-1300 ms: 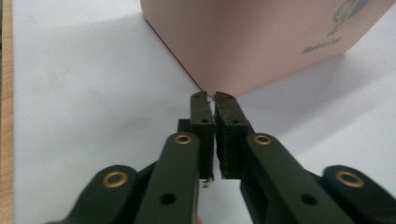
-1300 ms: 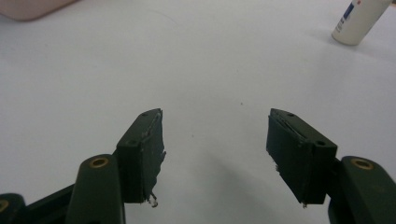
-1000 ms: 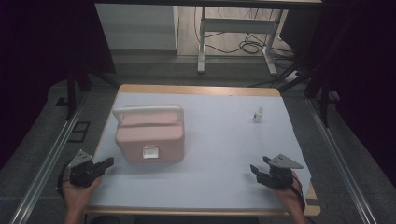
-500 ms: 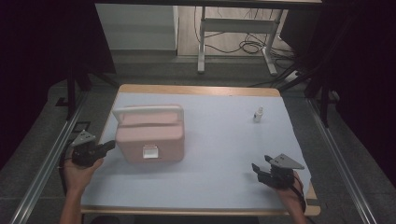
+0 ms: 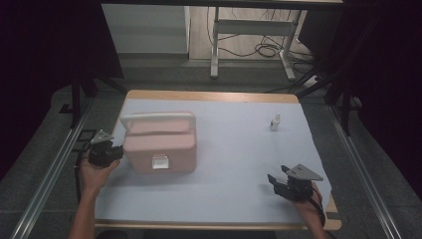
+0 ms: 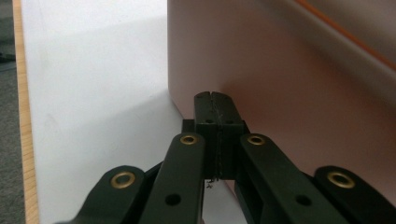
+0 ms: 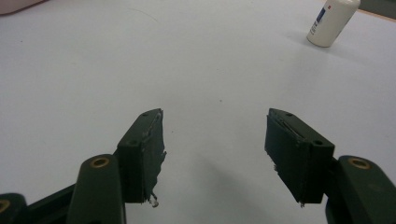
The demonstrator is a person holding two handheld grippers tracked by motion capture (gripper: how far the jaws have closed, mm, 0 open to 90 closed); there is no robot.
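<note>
Meanwhile, the left gripper (image 5: 115,152) had been carried forward along the table's (image 5: 234,164) left side, from near the front corner to a place against the left wall of the pink box (image 5: 160,144). In the left gripper view its jaws were seen pressed together with nothing between them, the tips (image 6: 215,108) set at or just short of the box wall (image 6: 289,93); actual contact could not be told. The box itself was found unmoved, standing on the left half of the table with its white handle (image 5: 157,118) raised along the far edge and its white latch (image 5: 159,162) facing the person.

The right gripper (image 5: 276,181) had been kept where it was, near the front right corner, well apart from the box. Its jaws were held spread wide over bare table in the right gripper view, gripping nothing (image 7: 215,154). A small white bottle (image 5: 274,122) was left standing far right, untouched.

From this, the approach was judged complete and a push or steadying of the box from its left side was judged to be at hand, with closed jaws used as a blunt tip. Lifting by the handle or opening the latch had not yet been begun.
</note>
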